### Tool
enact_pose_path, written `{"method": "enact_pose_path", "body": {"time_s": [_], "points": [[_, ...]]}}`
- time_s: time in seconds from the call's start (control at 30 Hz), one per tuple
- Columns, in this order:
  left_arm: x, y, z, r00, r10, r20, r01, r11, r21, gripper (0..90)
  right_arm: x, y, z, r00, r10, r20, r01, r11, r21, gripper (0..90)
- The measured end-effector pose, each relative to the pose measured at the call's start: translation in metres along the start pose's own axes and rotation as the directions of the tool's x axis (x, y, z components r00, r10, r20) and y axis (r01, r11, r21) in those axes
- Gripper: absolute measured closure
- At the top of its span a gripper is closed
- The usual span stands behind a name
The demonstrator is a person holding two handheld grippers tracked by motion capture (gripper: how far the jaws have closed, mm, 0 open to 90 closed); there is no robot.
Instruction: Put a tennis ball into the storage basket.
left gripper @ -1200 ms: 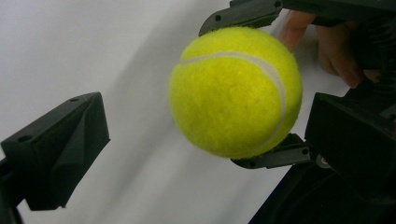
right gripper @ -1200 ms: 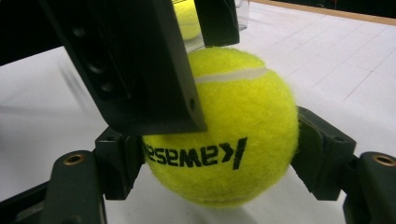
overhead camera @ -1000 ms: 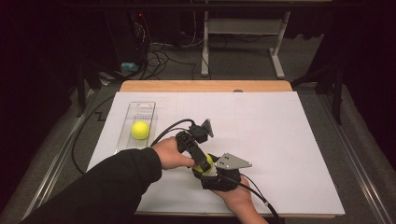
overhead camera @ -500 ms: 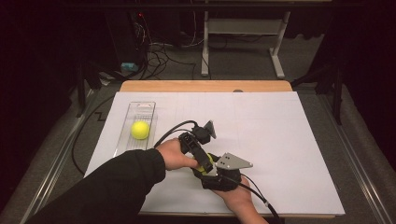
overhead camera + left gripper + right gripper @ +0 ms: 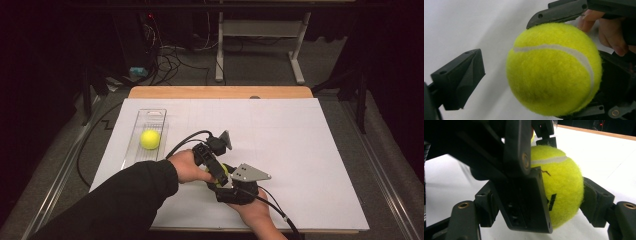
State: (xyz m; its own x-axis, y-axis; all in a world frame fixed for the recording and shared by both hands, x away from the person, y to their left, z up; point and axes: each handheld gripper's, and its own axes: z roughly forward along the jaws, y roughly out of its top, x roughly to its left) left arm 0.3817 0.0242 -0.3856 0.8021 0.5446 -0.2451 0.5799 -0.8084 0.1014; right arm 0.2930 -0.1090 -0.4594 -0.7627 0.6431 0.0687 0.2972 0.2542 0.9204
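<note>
From above, my two grippers meet near the front of the white paper-covered surface (image 5: pixel 300 150), the left gripper (image 5: pixel 218 176) crossing in from my dark sleeve and the right gripper (image 5: pixel 227 186) coming up from the near edge with its grey three-cornered plate on top. Between them only a sliver of yellow shows. Farther left, well apart from my hands, a second tennis ball (image 5: pixel 150 139) sits in a clear, ribbed plastic tray (image 5: pixel 153 116).

My right gripper view gives what the high view hides: the tennis ball (image 5: pixel 559 187) is pinched in my right jaws, its felt fuzzy, a white seam curving over the top and a black mark on its side. One matte black left jaw crosses in front of it.

In my left gripper view the ball (image 5: pixel 554 70) is round and woolly, with the right gripper's jaw lying against its top. My left jaws have just been closing around it but still stand spread; the one on the left is clearly apart from the felt.
</note>
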Motion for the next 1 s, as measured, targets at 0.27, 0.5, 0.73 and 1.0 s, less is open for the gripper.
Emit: {"method": "enact_pose_path", "body": {"time_s": [0.27,0.5,0.73,1.0], "points": [[-0.0011,-0.0007,-0.0012,0.9992,0.010,0.039,-0.010,0.9999,-0.013,16.1,-0.0006,-0.0002,0.0002,0.9999,-0.004,0.010,0.004,1.000,0.003,27.3],[-0.0021,-0.0015,-0.0031,0.9981,0.021,0.058,-0.020,0.9997,-0.014,24.9,-0.0005,-0.0002,0.0005,0.9999,-0.012,0.009,0.012,1.000,0.007,27.3],[-0.0022,-0.0018,-0.0034,0.9985,0.016,0.051,-0.016,0.9999,-0.003,25.7,0.0004,-0.0006,0.0016,0.9999,-0.016,0.004,0.016,1.000,0.004,27.2],[-0.0025,-0.0022,-0.0042,0.9987,0.020,0.048,-0.020,0.9998,-0.006,25.9,0.0015,-0.0005,0.0017,0.9998,-0.020,0.008,0.020,1.000,0.000,27.0]]}}
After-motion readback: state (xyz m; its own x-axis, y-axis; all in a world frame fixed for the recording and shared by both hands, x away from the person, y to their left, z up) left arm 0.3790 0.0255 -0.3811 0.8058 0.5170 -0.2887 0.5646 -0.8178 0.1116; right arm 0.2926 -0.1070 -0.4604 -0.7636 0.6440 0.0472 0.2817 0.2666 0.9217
